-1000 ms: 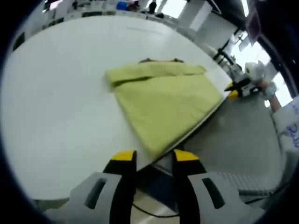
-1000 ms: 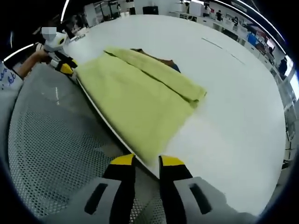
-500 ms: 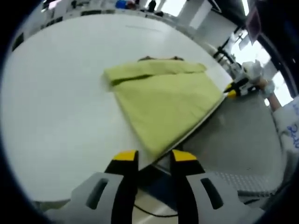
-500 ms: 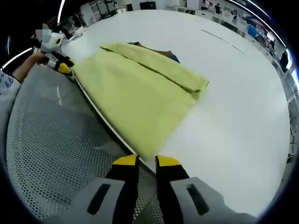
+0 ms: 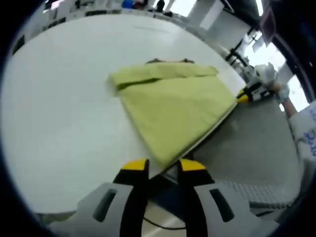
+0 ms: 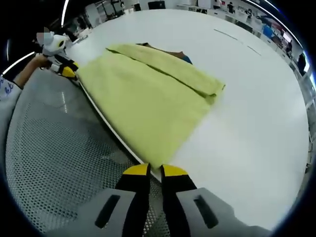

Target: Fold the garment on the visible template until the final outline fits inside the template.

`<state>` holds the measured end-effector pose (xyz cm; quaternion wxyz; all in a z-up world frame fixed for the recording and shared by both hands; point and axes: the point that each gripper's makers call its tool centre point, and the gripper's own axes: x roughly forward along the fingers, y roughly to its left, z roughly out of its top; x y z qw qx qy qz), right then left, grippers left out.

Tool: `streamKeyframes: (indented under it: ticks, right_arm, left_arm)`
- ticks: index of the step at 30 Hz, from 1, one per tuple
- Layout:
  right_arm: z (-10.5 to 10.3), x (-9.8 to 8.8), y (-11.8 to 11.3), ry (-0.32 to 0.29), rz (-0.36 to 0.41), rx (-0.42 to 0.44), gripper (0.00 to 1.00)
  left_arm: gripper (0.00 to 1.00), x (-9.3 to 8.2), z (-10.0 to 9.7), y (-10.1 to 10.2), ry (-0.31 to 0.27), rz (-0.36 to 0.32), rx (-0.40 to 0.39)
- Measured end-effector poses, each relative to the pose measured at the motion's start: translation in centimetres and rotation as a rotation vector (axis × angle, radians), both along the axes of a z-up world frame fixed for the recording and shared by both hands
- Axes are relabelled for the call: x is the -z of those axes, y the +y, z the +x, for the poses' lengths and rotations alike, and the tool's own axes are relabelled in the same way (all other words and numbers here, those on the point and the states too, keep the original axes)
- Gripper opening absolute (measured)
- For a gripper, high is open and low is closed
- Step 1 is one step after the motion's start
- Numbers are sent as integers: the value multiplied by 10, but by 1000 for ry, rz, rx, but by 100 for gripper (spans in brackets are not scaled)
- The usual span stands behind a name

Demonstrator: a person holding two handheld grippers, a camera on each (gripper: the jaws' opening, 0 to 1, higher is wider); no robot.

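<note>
We see a broad white table (image 5: 59,108), a grey perforated mesh floor mat (image 6: 54,163) beside it, bright windows (image 5: 183,6) and cluttered workbenches (image 6: 232,17) beyond.

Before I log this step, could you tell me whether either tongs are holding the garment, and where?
Neither holds it: the left tongs and right tongs sit just short of the garment's near corners.
</note>
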<state>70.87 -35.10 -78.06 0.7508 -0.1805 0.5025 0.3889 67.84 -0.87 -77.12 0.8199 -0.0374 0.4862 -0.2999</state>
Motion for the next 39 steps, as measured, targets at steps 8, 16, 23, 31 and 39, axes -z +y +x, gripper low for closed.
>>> streamKeyframes:
  ticks: [8,16,23,31,39]
  right_arm:
    - [-2,2,0,6,-5,5,6]
    - [-3,2,-2,8,-18,4,4]
    - [-2,0,-3,-7,-28,-12,2]
    - [3,-13,-4,-37,-3,7,2]
    - [3,-21,-1,-67,4,-15,2]
  left_arm:
    - [2,4,-2,1,-8,40,49]
    - [0,2,-1,4,-16,44,53]
    - [0,-3,1,5,-35,67,64]
    - [0,-13,5,5,-60,80,73]
    - [0,-24,14,4,-92,74,78]
